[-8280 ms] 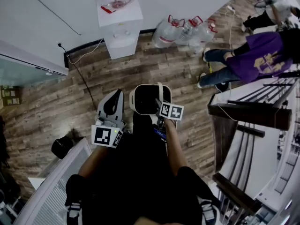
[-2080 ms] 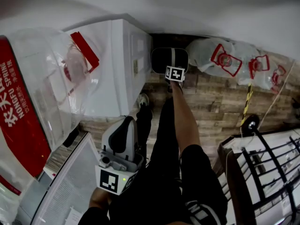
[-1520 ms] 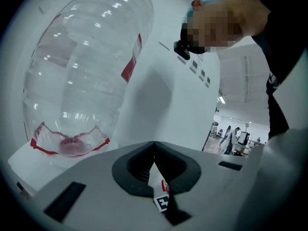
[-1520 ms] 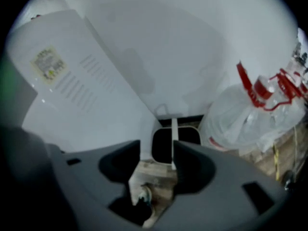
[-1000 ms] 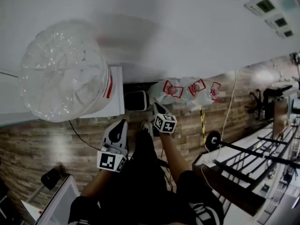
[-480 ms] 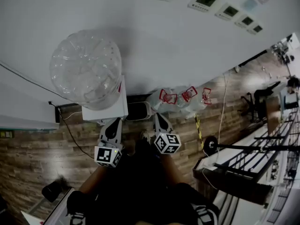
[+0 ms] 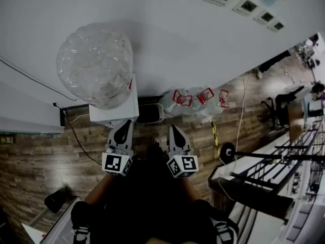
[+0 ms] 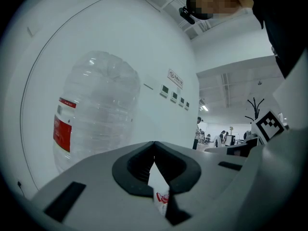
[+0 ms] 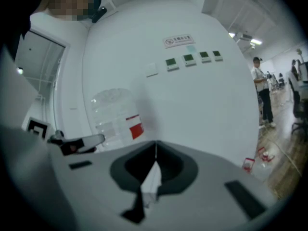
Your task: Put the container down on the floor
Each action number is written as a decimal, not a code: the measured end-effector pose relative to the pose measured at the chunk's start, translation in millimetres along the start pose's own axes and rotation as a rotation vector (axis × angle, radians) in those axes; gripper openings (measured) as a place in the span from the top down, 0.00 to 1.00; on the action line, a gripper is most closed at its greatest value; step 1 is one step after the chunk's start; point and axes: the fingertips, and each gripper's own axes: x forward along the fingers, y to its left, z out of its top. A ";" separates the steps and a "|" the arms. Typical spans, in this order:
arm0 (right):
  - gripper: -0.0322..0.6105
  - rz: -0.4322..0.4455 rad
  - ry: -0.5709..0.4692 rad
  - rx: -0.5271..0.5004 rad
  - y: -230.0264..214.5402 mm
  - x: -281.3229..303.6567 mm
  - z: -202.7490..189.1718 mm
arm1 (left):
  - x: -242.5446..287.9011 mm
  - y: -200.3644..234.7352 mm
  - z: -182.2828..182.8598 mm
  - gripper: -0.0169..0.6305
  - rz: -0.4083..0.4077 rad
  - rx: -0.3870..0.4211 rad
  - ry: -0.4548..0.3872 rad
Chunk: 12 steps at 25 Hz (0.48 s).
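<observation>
Head view: container (image 7: 150,114) between water dispenser (image 7: 124,116) and bottles (image 7: 195,101).

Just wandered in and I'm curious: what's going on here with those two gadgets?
A person holds a gripper in each hand. The left gripper and the right gripper both have their jaws shut with nothing in them. The dark container sits on the floor beside the white water dispenser, apart from both grippers, so the putting-down looks done.
</observation>
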 end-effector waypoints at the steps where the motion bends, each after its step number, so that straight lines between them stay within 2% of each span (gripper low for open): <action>1: 0.90 0.004 0.001 0.002 1.9 -1.9 -0.8 | 0.3 -0.5 -0.8 0.93 0.000 -0.003 0.004; 12: 0.90 0.059 0.006 -0.017 25.6 -6.7 -1.7 | 8.6 -6.2 -1.1 0.93 -0.013 0.007 0.010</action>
